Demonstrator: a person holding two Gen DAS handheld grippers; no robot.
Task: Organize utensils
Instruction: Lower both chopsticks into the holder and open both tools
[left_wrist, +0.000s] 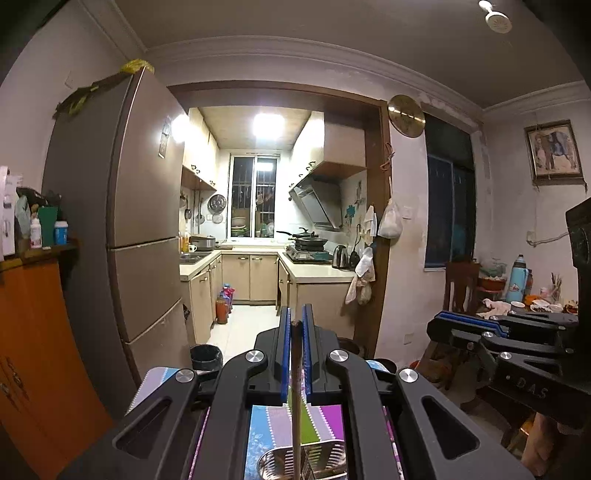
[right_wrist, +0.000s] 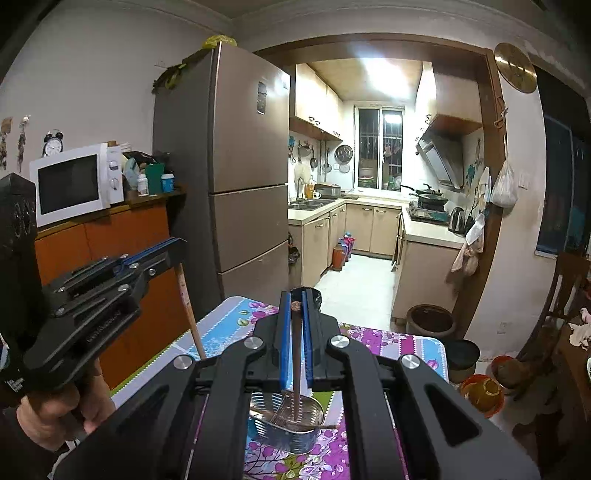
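Note:
My left gripper (left_wrist: 296, 323) is shut on a wooden chopstick (left_wrist: 296, 398) that hangs down toward a metal utensil holder (left_wrist: 306, 461) on the flowered tablecloth. The same gripper (right_wrist: 173, 245) and its chopstick (right_wrist: 188, 306) also show in the right wrist view, above the table's left edge. My right gripper (right_wrist: 296, 304) is shut on another chopstick (right_wrist: 296, 369), whose lower end reaches into the metal utensil holder (right_wrist: 284, 424). The right gripper (left_wrist: 465, 321) appears at the right of the left wrist view.
The table (right_wrist: 406, 343) has a purple and blue flowered cloth. A fridge (right_wrist: 240, 166) and an orange cabinet (right_wrist: 122, 240) with a microwave (right_wrist: 74, 181) stand to the left. A dark bin (left_wrist: 205, 356), a clay pot (right_wrist: 430, 319) and an orange basin (right_wrist: 482, 393) sit on the floor. A kitchen lies ahead.

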